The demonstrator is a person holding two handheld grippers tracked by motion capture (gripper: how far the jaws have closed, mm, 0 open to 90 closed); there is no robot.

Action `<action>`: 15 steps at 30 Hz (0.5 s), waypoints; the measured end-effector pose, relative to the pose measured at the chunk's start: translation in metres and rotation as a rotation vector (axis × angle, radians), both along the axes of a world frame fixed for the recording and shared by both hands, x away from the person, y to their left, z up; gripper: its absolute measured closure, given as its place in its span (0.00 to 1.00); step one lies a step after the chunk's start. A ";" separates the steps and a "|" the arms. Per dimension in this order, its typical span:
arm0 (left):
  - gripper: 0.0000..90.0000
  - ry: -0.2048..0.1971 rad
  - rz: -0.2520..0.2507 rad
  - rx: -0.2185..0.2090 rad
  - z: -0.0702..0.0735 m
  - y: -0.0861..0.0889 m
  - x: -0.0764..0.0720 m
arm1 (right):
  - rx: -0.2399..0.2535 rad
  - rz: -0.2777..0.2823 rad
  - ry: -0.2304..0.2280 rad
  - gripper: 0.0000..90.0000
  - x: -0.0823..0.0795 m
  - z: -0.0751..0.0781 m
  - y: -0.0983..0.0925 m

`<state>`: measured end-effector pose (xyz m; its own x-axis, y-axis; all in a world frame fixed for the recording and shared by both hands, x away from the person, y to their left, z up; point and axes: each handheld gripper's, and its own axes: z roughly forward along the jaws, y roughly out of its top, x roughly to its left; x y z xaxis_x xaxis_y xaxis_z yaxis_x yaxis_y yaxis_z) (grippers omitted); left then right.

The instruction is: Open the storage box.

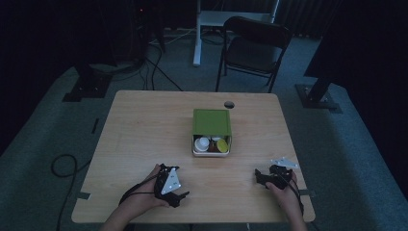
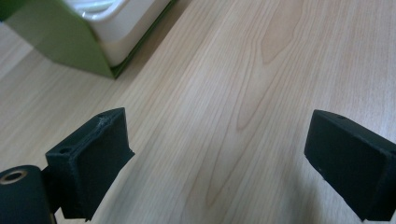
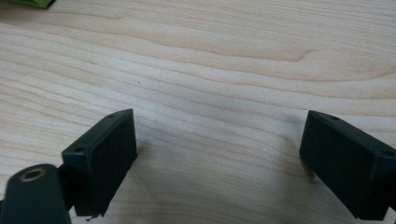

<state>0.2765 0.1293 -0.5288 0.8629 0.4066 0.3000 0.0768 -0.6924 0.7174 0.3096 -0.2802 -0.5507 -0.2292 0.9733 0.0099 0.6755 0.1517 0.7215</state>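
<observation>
Dim grey carpet, a black chair [image 1: 255,45] and trailing cables are being shown around a pale wooden table [image 1: 144,139] in the high view. At the centre of that frame a green box [image 1: 211,124] is lying, its white tray [image 1: 211,150] being pushed out toward the lower edge, with small round containers [image 1: 211,144] being seen inside.

At the lower left of the frame the left gripper [image 1: 179,192] is being held low over the wood, below and to the left of the box and well apart from it. At the lower right the right gripper [image 1: 258,177] is being held below and to the right of the box, also apart. Both hands are being rested near the table's near edge, forearms coming in from the bottom.

In the left gripper view the jaws are being kept spread wide over bare wood, and the box corner with the white tray is being caught at the upper left. In the right gripper view the jaws are likewise being held wide apart with nothing between them, and a sliver of green is being shown at the upper left corner.
</observation>
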 end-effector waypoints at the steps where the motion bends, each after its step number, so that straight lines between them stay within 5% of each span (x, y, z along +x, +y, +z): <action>1: 0.08 -0.008 -0.006 0.007 0.000 -0.002 0.000 | 0.000 0.000 0.000 0.12 0.000 0.000 0.000; 15: 0.15 -0.116 -0.076 0.051 0.005 -0.027 0.004 | 0.001 0.000 0.000 0.12 0.000 0.000 0.000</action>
